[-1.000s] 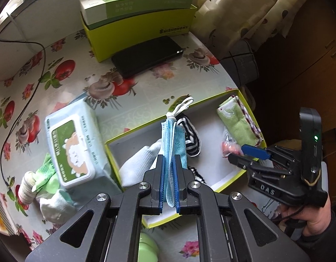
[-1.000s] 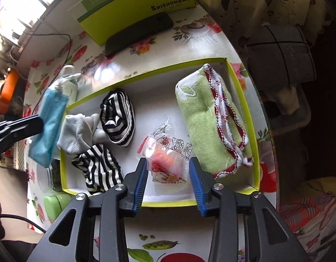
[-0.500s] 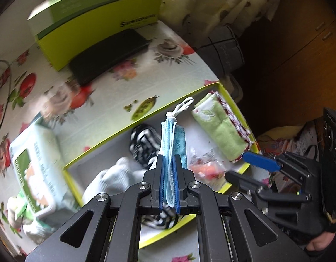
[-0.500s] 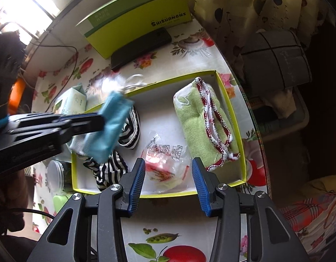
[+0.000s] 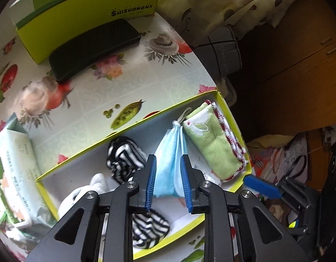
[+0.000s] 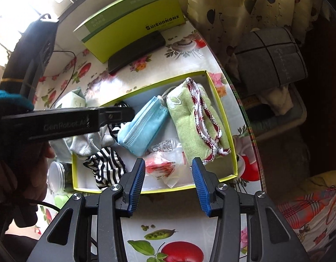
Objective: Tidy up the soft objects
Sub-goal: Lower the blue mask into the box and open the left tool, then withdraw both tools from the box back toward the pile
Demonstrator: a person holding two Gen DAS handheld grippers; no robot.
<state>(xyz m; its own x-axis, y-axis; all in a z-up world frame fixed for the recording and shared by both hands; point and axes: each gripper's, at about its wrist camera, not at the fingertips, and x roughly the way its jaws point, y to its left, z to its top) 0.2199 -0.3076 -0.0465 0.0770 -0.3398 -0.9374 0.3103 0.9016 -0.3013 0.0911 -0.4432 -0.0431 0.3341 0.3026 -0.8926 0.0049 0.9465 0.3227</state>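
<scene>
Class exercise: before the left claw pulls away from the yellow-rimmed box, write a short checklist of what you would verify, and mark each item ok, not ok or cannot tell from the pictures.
1. Left claw has let go: ok. Its jaws have just been opening, and the pads stand apart with the blue face mask between them.
2. Mask inside the box: ok, beside the green towel.
3. Mask fully settled on the box floor: cannot tell.
4. Mask's ear loop free of the left claw: ok, it lies at the far end.
5. Right claw out of the way: ok, open at the box's near rim, holding nothing.
</scene>
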